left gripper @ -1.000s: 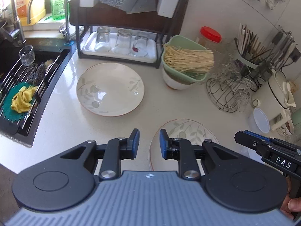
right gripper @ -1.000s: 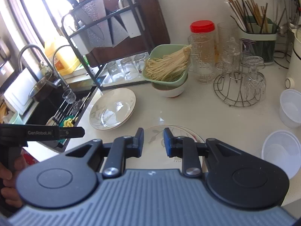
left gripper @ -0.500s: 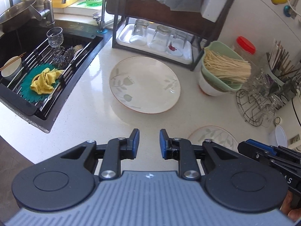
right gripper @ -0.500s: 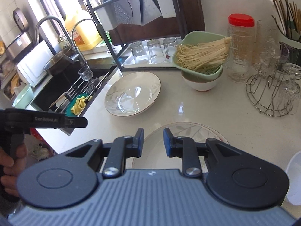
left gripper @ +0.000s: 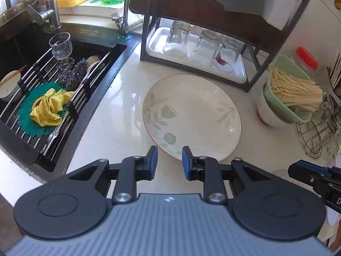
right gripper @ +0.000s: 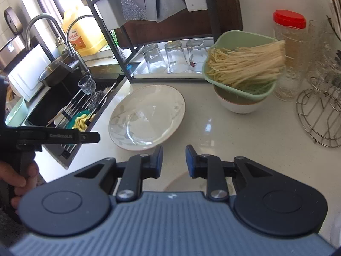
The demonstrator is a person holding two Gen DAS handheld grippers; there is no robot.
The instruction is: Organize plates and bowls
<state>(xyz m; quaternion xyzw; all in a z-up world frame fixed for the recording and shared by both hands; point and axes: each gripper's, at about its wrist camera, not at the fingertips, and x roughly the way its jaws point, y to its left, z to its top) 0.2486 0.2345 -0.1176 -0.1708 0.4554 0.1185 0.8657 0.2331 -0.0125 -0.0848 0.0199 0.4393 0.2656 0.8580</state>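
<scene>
The plate [left gripper: 191,117] could be bumped or dropped.

The left gripper [left gripper: 169,160] is seen with its jaws a little apart, just opened wider, and nothing is held; the plate's near edge lies just ahead of them. If only the thin edge is pinched, it could slip. The right gripper [right gripper: 173,159] is also a little apart and empty. The plate is white, shiny, with pale leaves.

A second plate [right gripper: 181,179] shows only as a faint rim arc at six o'clock in the right wrist view, the rest hidden beneath the right gripper [right gripper: 173,159] body. The white bowl [left gripper: 266,111] at three o'clock sits largely covered by a green basket [left gripper: 285,79] of noodles. The chopstick holder at the right edge is cut off. The label on the yellow oil jug [right gripper: 83,36] is too small to read.
</scene>
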